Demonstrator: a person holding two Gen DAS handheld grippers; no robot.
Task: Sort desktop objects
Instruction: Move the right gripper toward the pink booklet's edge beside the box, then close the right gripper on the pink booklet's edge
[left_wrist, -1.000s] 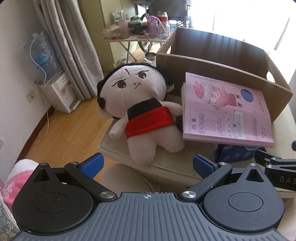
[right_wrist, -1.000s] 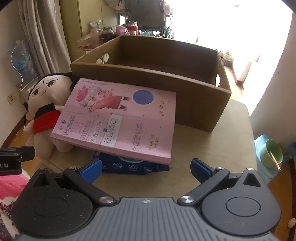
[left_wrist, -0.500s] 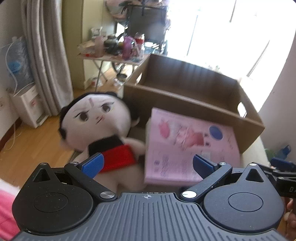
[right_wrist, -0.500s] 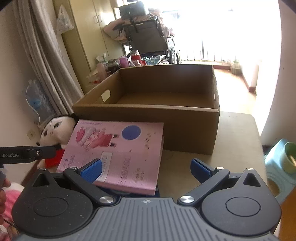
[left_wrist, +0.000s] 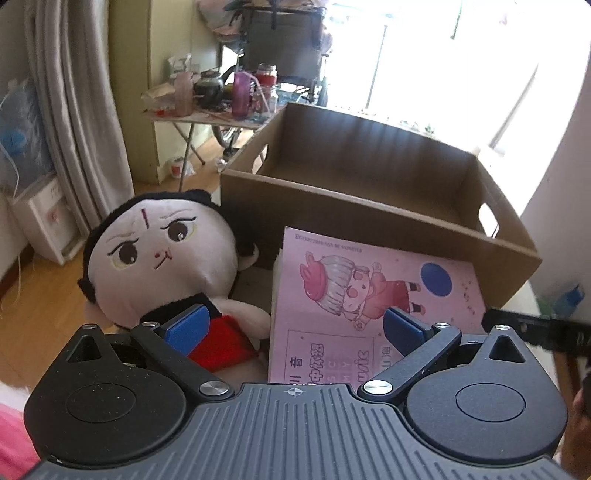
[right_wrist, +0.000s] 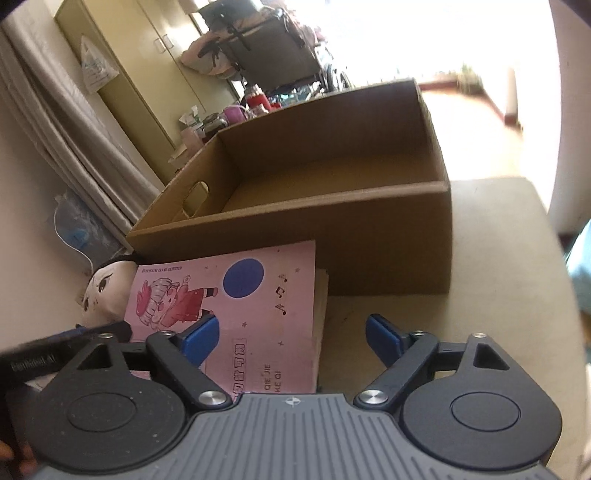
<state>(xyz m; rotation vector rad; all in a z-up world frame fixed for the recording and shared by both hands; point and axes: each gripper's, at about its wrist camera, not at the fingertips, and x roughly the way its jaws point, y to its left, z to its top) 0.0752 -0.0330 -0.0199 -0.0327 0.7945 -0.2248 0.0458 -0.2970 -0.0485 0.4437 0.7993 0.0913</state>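
One doll (left_wrist: 159, 266), one pink book (left_wrist: 373, 295) and one cardboard box (left_wrist: 369, 192) sit on the desk (right_wrist: 498, 295); doll beside book, both before the box. Left gripper (left_wrist: 293, 326) and right gripper (right_wrist: 291, 338) hover with fingers wide, holding nothing.

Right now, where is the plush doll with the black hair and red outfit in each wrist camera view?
Left wrist view: the plush doll with black hair and red outfit fills the left-centre, just beyond the left tool's blue fingers.
Right wrist view: only its face shows, small at the left edge, partly hidden by the pink picture book.
Shared landmark: the open brown cardboard box behind doll and book.
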